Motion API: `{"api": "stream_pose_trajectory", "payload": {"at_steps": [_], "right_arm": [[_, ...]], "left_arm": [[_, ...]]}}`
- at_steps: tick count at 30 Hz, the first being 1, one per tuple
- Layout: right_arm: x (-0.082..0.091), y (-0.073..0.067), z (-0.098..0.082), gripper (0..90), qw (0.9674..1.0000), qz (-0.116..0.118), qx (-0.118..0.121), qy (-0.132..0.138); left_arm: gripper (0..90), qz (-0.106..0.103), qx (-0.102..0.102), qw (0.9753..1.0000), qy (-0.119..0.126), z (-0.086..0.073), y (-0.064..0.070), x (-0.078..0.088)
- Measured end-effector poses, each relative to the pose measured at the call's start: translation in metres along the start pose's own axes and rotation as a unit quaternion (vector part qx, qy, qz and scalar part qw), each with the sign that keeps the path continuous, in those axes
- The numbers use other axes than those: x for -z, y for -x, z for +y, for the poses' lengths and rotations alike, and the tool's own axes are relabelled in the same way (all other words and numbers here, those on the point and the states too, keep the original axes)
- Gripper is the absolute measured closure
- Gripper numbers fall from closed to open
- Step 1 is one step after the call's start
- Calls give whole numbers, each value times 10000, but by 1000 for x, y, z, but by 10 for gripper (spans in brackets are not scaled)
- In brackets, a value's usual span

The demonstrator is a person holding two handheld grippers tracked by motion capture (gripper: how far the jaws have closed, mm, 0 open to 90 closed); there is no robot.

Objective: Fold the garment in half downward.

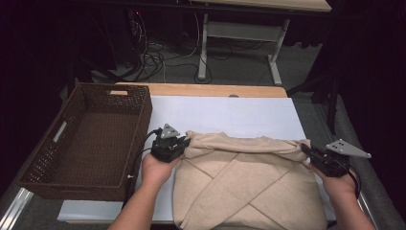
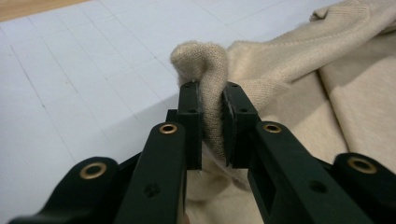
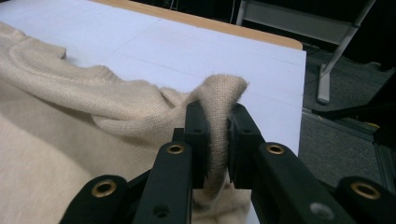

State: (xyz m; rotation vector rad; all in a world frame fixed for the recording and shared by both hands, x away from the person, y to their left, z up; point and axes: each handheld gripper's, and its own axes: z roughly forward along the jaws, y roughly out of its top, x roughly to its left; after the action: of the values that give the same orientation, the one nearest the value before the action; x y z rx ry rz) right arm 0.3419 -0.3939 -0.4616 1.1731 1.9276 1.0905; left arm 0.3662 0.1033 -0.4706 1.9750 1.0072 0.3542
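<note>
A beige knitted sweater [image 1: 244,182] lies folded on the white sheet [image 1: 230,115], its sleeves crossed over the body and its far edge rolled over. My left gripper [image 1: 184,142] is shut on the sweater's far left corner. In the left gripper view a bunch of that sweater [image 2: 205,70] stands up between the pads [image 2: 191,121]. My right gripper [image 1: 306,148] is shut on the far right corner. The right gripper view shows a fold of the sweater [image 3: 219,107] pinched between its pads [image 3: 198,140].
A dark brown wicker basket [image 1: 48,153] stands open at the left of the table, close to my left hand. The table's wooden edge [image 1: 210,90] runs along the back. Beyond it are desk legs [image 1: 203,48] and cables on the floor.
</note>
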Motion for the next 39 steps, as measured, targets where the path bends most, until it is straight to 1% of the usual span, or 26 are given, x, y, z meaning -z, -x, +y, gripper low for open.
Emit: {"api": "stream_pose_trajectory", "payload": {"at_steps": [2,6,10,12,15,18,20,21,22,25,28,35,37,39], "right_arm": [[6,-3,-6,813,10000,30,34,7],[16,-10,-19,811,9999,125,-8,25],[24,-15,-32,812,9998,177,-59,15],[28,-16,-37,812,9997,215,-99,33],[35,-19,-43,811,9996,255,-96,56],[43,-22,-46,810,9996,280,-38,78],[49,-24,-48,810,9995,286,-11,95],[53,-25,-50,810,9995,301,6,116],[53,-25,-50,810,9995,301,6,116],[64,-28,-53,810,9994,319,46,119],[75,-33,-60,810,9993,346,79,127],[94,-41,-77,810,9992,361,96,123],[98,-43,-81,810,9993,351,43,120],[101,-44,-85,809,9994,331,41,102]], "left_arm": [[764,-50,-26,10000,25,-7,4,3],[764,-150,-94,9998,27,-22,11,9],[764,-235,-102,9997,34,-35,18,14],[764,-267,-154,9995,7,-39,21,17],[763,-319,-245,9992,1,-44,28,23],[763,-358,-373,9987,21,-49,34,31],[762,-372,-452,9983,-10,-52,38,36],[762,-395,-456,9982,0,-54,40,38],[762,-395,-456,9982,0,-54,40,38],[761,-451,-513,9977,8,-61,45,47],[761,-539,-498,9973,40,-68,50,53],[761,-669,-533,9963,-45,-79,62,66],[761,-706,-546,9960,-78,-82,65,69],[760,-764,-523,9956,-125,-85,69,72]]}}
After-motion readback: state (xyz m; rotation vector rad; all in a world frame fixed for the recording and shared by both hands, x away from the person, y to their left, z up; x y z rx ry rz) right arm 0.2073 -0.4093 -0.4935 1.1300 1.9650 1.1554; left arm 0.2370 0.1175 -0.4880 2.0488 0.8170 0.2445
